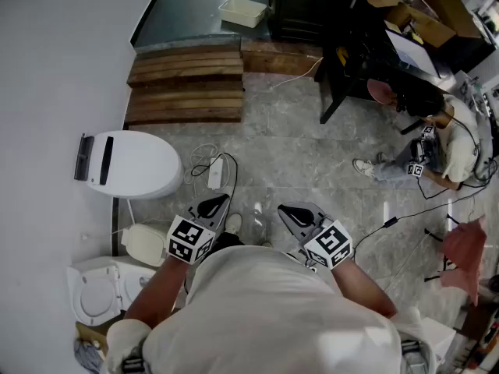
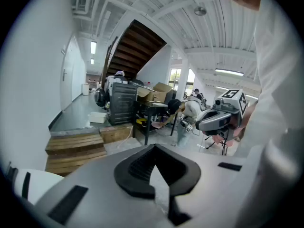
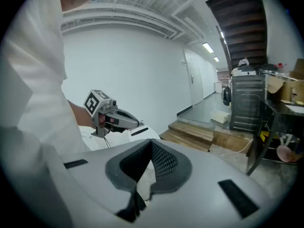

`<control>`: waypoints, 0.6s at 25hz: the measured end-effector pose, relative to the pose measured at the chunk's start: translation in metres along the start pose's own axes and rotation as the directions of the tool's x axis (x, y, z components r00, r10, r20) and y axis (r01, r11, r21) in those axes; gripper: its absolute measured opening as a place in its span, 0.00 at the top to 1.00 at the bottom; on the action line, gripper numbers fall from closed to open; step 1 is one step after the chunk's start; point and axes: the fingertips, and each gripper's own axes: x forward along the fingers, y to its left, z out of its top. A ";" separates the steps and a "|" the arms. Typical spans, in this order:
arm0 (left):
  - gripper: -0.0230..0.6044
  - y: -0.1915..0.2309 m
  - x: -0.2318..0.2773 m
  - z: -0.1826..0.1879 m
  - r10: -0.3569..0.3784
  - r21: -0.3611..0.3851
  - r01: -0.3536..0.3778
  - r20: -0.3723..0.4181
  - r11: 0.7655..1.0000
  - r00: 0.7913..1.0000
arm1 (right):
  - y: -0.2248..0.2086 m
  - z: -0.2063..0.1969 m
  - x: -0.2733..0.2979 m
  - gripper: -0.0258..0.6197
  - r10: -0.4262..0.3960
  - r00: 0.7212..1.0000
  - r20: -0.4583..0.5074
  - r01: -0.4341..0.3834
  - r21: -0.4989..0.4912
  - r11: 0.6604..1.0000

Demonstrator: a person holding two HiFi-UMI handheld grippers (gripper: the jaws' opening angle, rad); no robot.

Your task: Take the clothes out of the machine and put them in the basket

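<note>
By my reading the task has not begun. Both grippers are held close in front of the person's body, aimed at the tiled floor. The left gripper has its fingers clenched on nothing, and the right gripper is closed and empty too.

No clothes show in any view. A white rounded machine with a dark strip stands left of and beyond the left fingers. A white unit with a round lid sits left of and behind them. I cannot tell which one holds the laundry.

A shallow white tub lies far ahead of both sets of fingertips, past the wooden steps; it may be the basket.

The next move calls for turning left toward the machine and opening the fingers.
</note>
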 end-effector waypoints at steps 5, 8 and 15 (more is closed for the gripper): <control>0.97 -0.022 -0.008 -0.011 0.077 -0.042 -0.075 0.041 0.996 0.996 | -0.006 -0.028 -0.016 0.96 0.029 1.000 -0.009 -0.029 -0.008 1.000; 0.97 -0.038 -0.018 -0.019 0.106 -0.114 -0.100 0.049 0.988 0.993 | 0.001 -0.039 -0.025 0.96 0.061 0.998 -0.010 -0.061 -0.003 0.998; 0.84 -0.023 -0.034 -0.015 0.154 -0.150 -0.140 0.082 0.979 0.985 | 0.009 -0.045 -0.010 0.96 0.097 0.995 -0.004 -0.097 0.041 0.994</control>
